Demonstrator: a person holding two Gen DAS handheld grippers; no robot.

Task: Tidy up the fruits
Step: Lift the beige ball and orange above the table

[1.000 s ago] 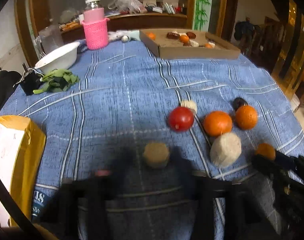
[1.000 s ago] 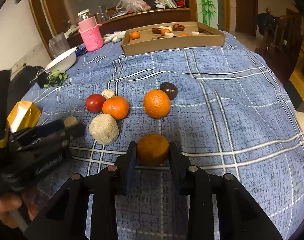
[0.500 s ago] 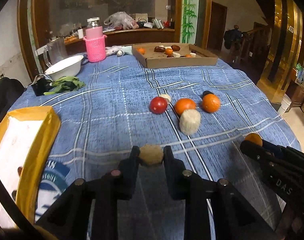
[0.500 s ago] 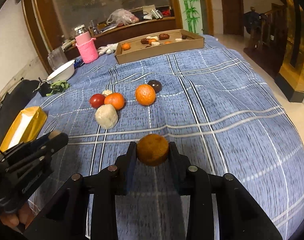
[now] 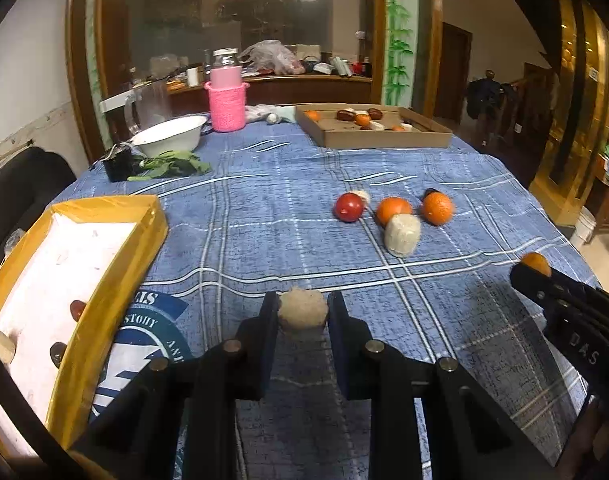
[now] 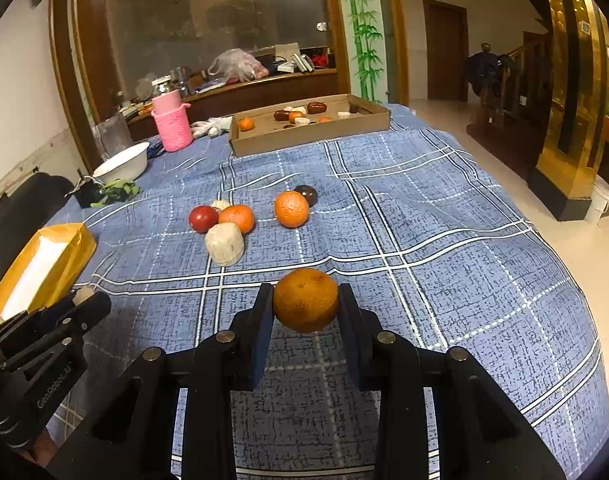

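Left gripper [image 5: 303, 314] pinching a pale beige fruit [image 5: 303, 312], nearer the yellow box [image 5: 104, 304] at the table's left edge; right gripper [image 6: 305, 306] clamping an orange [image 6: 305, 299].

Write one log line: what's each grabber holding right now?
left gripper: shut on beige fruit | right gripper: shut on orange | both above blue cloth

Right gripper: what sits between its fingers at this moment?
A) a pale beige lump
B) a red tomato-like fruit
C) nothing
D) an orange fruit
D: in the right wrist view the right gripper is shut on an orange fruit, with both pads pressed against its sides.
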